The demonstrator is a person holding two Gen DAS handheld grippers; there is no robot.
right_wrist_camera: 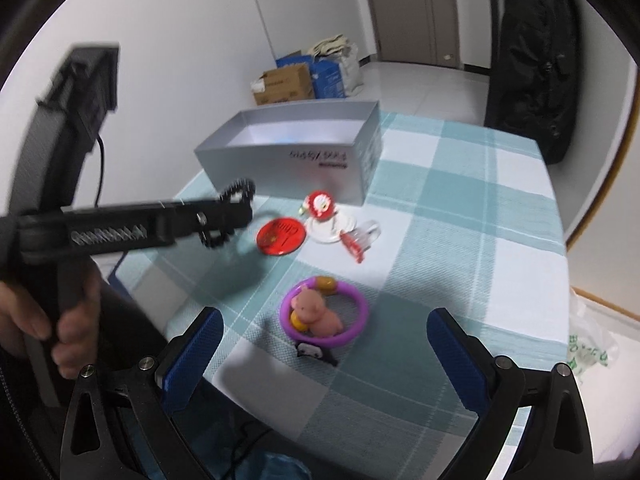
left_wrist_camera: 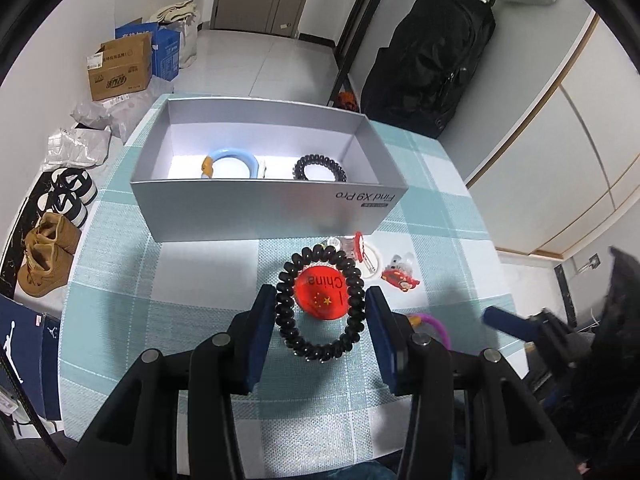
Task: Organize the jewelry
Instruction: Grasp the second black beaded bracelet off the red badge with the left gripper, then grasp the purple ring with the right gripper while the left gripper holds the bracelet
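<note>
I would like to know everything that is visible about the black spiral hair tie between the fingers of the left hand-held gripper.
The black spiral hair tie is a closed ring of glossy coiled cord, plastic by its look. It stands stretched into an oval between the blue pads of the left hand-held gripper, which press on its two sides. In the right wrist view it is lifted off the checked tablecloth. Through the ring shows the red round badge below. A second black spiral tie lies in the grey box.

Between your left gripper's [left_wrist_camera: 320, 322] fingers the black spiral bracelet [left_wrist_camera: 320, 304] hangs, lifted above the red disc [left_wrist_camera: 323, 294]. Beyond it stands the open grey box [left_wrist_camera: 256, 204], holding a blue ring [left_wrist_camera: 230, 162] and another black coil [left_wrist_camera: 320, 168].
</note>
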